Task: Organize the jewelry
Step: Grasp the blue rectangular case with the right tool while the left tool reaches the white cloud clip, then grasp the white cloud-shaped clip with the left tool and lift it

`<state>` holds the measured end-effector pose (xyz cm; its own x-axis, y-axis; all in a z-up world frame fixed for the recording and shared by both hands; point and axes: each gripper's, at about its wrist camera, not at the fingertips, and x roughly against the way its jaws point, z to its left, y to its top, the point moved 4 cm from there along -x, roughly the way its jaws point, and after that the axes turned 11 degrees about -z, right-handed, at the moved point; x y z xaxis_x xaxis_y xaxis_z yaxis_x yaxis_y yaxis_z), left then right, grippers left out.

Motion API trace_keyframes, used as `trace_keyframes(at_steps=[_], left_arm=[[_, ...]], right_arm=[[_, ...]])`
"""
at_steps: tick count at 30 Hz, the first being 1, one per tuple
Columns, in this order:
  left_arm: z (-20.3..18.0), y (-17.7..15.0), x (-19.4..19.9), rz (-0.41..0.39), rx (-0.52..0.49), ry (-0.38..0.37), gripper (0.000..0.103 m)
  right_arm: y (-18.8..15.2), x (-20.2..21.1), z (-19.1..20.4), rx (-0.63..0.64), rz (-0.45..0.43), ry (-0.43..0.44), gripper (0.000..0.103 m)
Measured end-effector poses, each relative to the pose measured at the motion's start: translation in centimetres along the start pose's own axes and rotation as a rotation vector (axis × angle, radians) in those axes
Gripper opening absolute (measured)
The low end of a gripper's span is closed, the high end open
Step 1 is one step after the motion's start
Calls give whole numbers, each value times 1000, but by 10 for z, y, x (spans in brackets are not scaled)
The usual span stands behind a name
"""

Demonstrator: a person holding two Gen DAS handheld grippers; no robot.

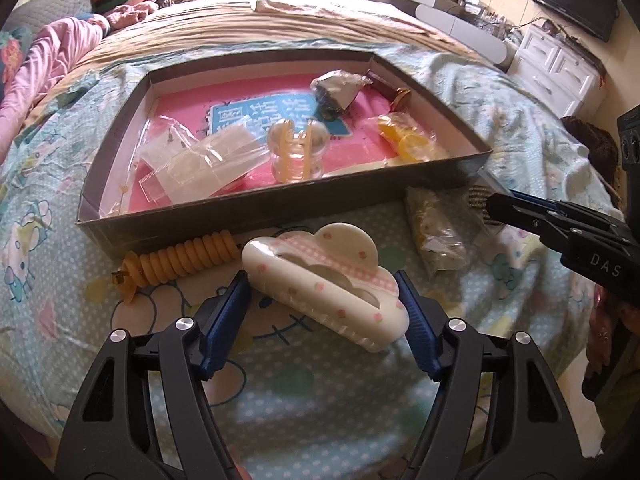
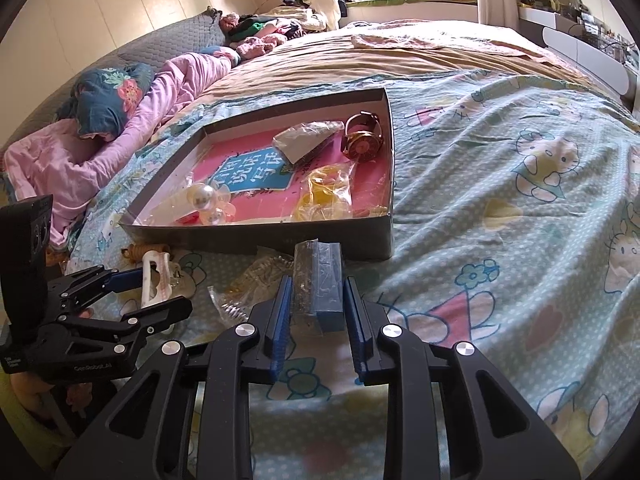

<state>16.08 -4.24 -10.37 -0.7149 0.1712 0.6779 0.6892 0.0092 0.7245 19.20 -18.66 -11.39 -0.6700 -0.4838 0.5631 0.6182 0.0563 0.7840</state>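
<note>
left gripper: jaws straddle cloud hair claw on bed, just off box's near wall, contact unclear | right gripper: clamps blue packet at box's near-right corner

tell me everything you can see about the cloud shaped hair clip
The hair clip is a glossy cream claw clip, plastic by its look, with a scalloped cloud outline, small pink dots and a pink checked band. It lies on its side on the bedsheet in front of the box, between the left gripper's blue pads, which sit at both ends.
</note>
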Motion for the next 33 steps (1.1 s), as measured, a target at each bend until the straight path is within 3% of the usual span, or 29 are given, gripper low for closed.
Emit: trace_keyframes(at_steps=[3, 5, 8, 9, 11, 16, 17, 18, 19, 20, 29, 31, 33], left_arm=[[-1, 8, 11, -32, 4, -4, 58], [1, 14, 18, -49, 16, -10, 32], [8, 20, 24, -64, 37, -1, 30], [12, 20, 24, -66, 44, 7, 20], [17, 19, 24, -60, 59, 3, 12], [26, 12, 21, -18, 84, -8, 13], [27, 11, 22, -17, 85, -12, 25], [29, 11, 25, -23, 87, -7, 51], [31, 11, 27, -25, 88, -4, 60], [32, 10, 28, -23, 92, -9, 61], [22, -8, 1, 73, 90, -22, 63], [19, -8, 0, 62, 61, -6, 38], [18, -5, 3, 52, 59, -8, 33]], right_arm=[[4, 8, 4, 7, -14, 10, 24], [8, 12, 8, 13, -24, 19, 24], [13, 15, 14, 25, -40, 25, 24], [14, 15, 15, 25, -41, 27, 24], [16, 15, 18, 27, -44, 30, 24], [17, 15, 20, 28, -40, 33, 24], [17, 15, 20, 26, -41, 31, 24], [18, 16, 20, 25, -42, 31, 24], [18, 16, 19, 24, -43, 31, 24], [19, 16, 19, 22, -44, 31, 24], [23, 16, 19, 18, -56, 42, 24], [25, 15, 19, 17, -60, 43, 24], [27, 15, 20, 18, -66, 48, 24]])
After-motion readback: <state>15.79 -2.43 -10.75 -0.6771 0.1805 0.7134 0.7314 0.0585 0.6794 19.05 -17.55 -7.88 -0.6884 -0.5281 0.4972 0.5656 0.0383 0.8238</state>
